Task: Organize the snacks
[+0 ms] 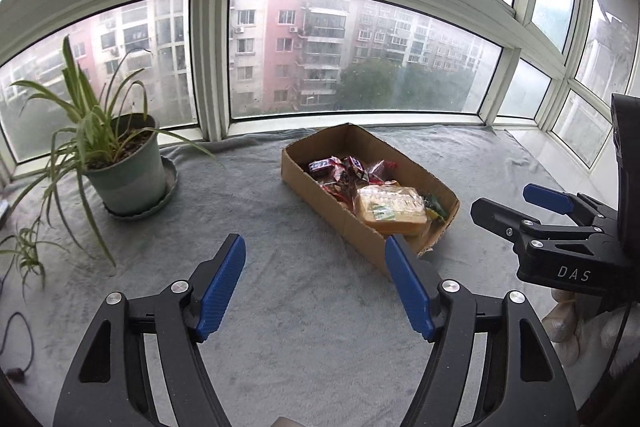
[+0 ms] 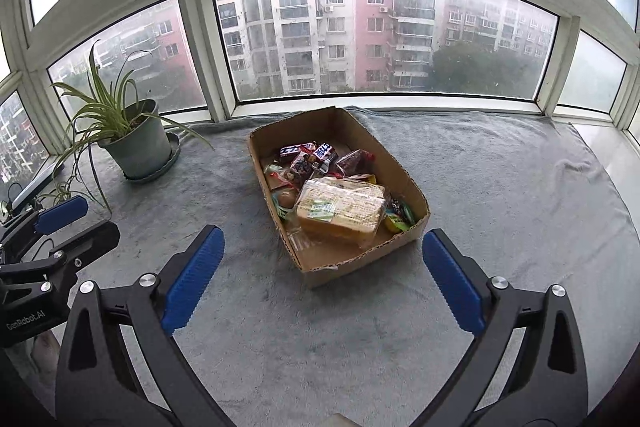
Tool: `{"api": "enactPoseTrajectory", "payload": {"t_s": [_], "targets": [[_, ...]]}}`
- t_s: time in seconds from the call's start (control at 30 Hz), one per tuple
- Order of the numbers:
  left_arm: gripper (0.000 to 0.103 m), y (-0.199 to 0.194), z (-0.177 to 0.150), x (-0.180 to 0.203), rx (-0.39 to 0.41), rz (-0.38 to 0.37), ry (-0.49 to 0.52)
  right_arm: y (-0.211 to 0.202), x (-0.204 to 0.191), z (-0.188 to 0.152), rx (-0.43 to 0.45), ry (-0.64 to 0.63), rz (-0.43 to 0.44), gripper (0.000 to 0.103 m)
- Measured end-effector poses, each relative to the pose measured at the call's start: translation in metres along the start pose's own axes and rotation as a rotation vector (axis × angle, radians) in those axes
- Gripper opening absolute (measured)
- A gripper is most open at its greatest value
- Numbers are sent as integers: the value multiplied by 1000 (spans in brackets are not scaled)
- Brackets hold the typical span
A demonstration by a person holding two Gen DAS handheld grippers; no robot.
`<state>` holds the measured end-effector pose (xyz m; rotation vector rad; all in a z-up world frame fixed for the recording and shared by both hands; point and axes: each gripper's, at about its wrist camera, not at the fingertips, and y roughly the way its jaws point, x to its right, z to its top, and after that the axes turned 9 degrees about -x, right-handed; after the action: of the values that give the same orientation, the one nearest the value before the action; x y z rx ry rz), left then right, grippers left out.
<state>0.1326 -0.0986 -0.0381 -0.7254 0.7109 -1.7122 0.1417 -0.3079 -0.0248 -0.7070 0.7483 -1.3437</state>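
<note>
An open cardboard box (image 2: 404, 175) sits on a grey cloth by the window; it also shows in the left wrist view (image 1: 316, 203). Inside lie a wrapped loaf of bread (image 2: 340, 211) (image 1: 390, 209), chocolate bars (image 2: 306, 151) (image 1: 336, 167) and several small wrapped snacks. My left gripper (image 1: 316, 287) is open and empty, short of the box's near left corner. My right gripper (image 2: 324, 279) is open and empty, just short of the box's near end. Each gripper shows in the other's view, the right one (image 1: 516, 205) and the left one (image 2: 80, 219).
A potted spider plant (image 2: 136, 139) (image 1: 124, 171) on a saucer stands at the back left. The grey cloth (image 2: 500, 195) covers the sill, with window panes behind. A dark cable (image 1: 16, 347) lies at the left edge.
</note>
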Motion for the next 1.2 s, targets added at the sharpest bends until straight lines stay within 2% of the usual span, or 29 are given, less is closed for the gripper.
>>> {"api": "enactPoseTrajectory", "payload": {"t_s": [0.17, 0.23, 0.57, 1.2], "targets": [[73, -19, -14, -2, 18, 35, -8, -9, -10, -9, 10, -22, -21, 101], [81, -23, -18, -4, 21, 35, -19, -12, -12, -12, 14, -22, -27, 101], [81, -32, -27, -11, 23, 51, -54, -19, -11, -16, 24, -10, -37, 101], [81, -37, -28, -8, 30, 47, -56, -20, -11, -17, 22, -13, -30, 101]]}}
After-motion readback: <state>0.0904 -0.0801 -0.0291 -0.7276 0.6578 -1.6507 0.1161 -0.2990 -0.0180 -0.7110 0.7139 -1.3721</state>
